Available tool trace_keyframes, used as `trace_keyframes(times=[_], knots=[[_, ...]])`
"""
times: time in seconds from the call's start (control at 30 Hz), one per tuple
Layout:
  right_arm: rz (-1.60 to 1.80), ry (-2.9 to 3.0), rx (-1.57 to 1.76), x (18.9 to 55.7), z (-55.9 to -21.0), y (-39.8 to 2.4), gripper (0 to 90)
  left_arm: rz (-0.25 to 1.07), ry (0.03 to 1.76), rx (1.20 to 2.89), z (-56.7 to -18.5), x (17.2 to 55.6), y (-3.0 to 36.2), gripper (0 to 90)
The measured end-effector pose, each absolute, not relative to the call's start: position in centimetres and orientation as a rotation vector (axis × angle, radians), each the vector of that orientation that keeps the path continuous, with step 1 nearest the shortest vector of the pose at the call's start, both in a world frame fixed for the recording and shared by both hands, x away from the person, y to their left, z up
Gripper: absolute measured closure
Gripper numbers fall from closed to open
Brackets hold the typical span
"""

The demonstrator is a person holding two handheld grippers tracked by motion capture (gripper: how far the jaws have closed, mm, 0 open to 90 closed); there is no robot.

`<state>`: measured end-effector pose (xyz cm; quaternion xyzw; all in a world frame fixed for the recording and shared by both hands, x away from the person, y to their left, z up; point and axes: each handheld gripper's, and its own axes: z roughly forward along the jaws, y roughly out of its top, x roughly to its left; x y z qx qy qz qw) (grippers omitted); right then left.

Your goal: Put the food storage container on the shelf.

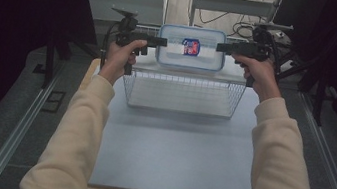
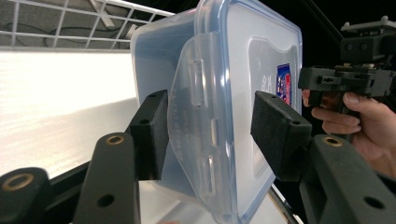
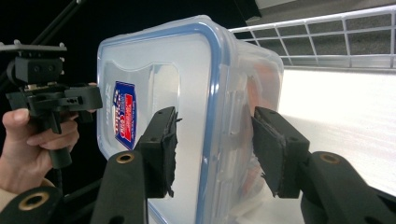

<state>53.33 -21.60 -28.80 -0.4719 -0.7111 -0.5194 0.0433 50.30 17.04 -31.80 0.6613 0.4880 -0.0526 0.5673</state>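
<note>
Container (image 1: 191,47) of clear plastic, rectangular, with a blue-rimmed snap lid bearing a blue-and-red label, hangs above the white wire basket (image 1: 183,92) on the grey table (image 1: 174,146). Orange contents show faintly through its wall. Left tongs (image 1: 163,42) and right tongs (image 1: 220,46) each clamp one end.

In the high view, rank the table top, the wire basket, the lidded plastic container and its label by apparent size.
1. Table top
2. Wire basket
3. Lidded plastic container, held higher and so nearer the camera, which flatters it
4. Label
</note>
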Motion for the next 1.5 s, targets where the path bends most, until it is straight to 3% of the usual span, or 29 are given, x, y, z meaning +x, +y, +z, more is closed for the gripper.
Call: trace_keyframes(times=[0.17,0.2,0.27,0.47,0.63,0.97,1.5], knots=[[-1.592,-2.132,-1.506,53.8,-29.2,-21.6,48.8,-0.119,1.178,1.56,-31.9,50.9,16.7,45.7],[-1.578,-2.142,-1.546,54.0,-29.3,-21.5,52.2,-0.102,1.184,1.572,-31.9,51.0,16.5,42.5],[-1.528,-2.169,-1.584,54.2,-29.6,-21.1,45.4,-0.102,1.216,1.582,-32.3,51.5,16.1,41.0],[-1.558,-2.15,-1.618,54.0,-29.8,-20.9,47.7,-0.063,1.247,1.548,-32.4,51.6,15.9,40.2],[-1.653,-2.199,-1.602,52.7,-28.7,-21.6,42.6,0.024,1.225,1.547,-31.7,50.7,16.2,34.5],[-1.716,-2.375,-1.422,48.5,-28.6,-22.7,32.7,0.132,1.121,1.603,-30.7,46.0,16.7,29.7],[-1.737,-2.527,-1.193,38.9,-34.8,-25.4,28.6,0.173,0.977,1.735,-36.3,34.6,16.3,26.6]])
